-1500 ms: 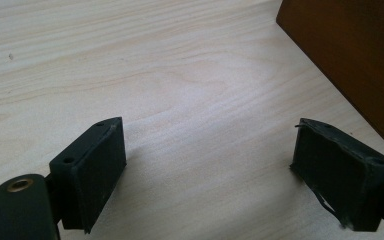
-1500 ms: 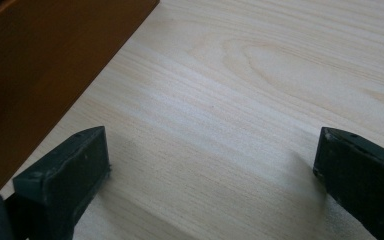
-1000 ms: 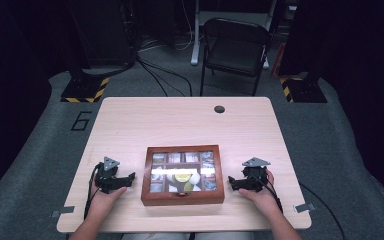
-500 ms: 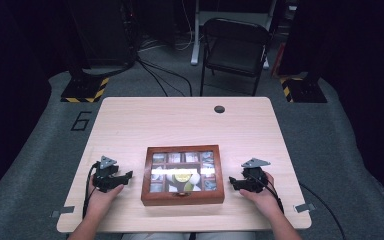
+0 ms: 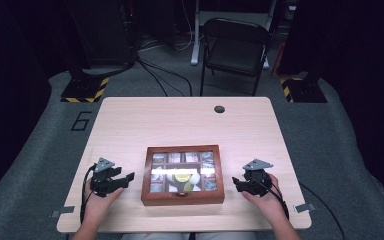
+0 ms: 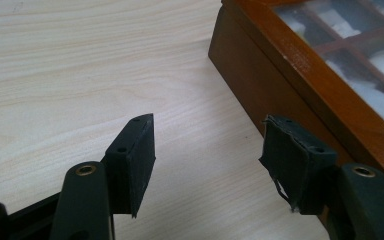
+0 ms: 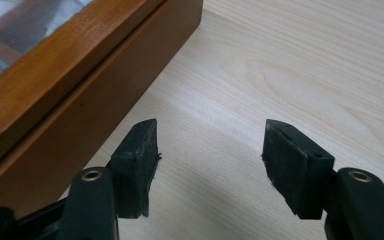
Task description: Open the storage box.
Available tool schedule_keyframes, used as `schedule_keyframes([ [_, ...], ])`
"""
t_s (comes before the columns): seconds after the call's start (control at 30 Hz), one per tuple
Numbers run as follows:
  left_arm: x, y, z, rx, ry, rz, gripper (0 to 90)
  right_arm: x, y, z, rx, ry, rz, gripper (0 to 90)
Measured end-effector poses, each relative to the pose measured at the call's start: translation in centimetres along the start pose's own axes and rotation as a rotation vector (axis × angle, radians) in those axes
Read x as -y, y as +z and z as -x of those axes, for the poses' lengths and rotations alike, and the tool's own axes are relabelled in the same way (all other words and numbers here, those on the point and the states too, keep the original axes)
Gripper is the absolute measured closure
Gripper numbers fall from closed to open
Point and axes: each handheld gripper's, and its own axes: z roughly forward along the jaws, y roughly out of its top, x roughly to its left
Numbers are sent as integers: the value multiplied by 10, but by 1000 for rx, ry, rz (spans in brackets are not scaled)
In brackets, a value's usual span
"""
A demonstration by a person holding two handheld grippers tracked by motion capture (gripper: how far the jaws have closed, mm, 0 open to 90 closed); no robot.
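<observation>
A "6" [image 5: 81, 121] is marked on the floor by the table [image 5: 180, 120]. The wooden box [image 5: 182, 175] sits near its front edge. The left gripper [image 5: 128, 177] and right gripper [image 5: 236, 182] flank it, jaws wide, holding nothing.

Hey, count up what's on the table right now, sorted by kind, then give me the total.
Brown wooden box with a glass compartment lid: 1
Black handheld grippers, left gripper and right gripper, both with jaws apart: 2
Dark round grommet hole in the light wooden table: 1
Total: 4
</observation>
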Motion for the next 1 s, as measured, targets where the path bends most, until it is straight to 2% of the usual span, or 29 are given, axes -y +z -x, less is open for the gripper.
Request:
schedule_keyframes([
  [0.1,0,-5,0,-5,-31,25,381,-1,-5,0,-16,7,31,415],
  [0.17,0,-9,1,-1,-50,23,379,-2,-9,2,-35,3,52,419],
  [0.23,1,-12,4,6,-67,28,368,-2,-12,2,-54,26,66,417],
  [0.3,1,-16,8,14,-65,30,354,-2,-14,5,-75,33,66,408],
  [0.37,2,-20,12,25,-54,38,348,-2,-14,5,-84,42,68,408],
  [0.4,2,-23,15,30,-45,41,348,-1,-16,6,-106,45,77,404],
  [0.5,4,-28,23,49,-7,48,349,0,-20,3,-127,27,89,408],
  [0.6,6,-33,32,70,27,55,350,1,-26,-4,-141,-10,100,415],
  [0.73,11,-41,43,108,45,59,360,5,-36,-17,-150,-71,116,433],
  [0.8,15,-44,47,142,20,64,367,7,-40,-23,-172,-73,125,439],
  [0.87,19,-47,51,152,20,61,367,10,-44,-29,-202,-75,141,443],
  [1.0,25,-51,61,157,80,41,367,15,-48,-40,-249,-75,155,437],
])
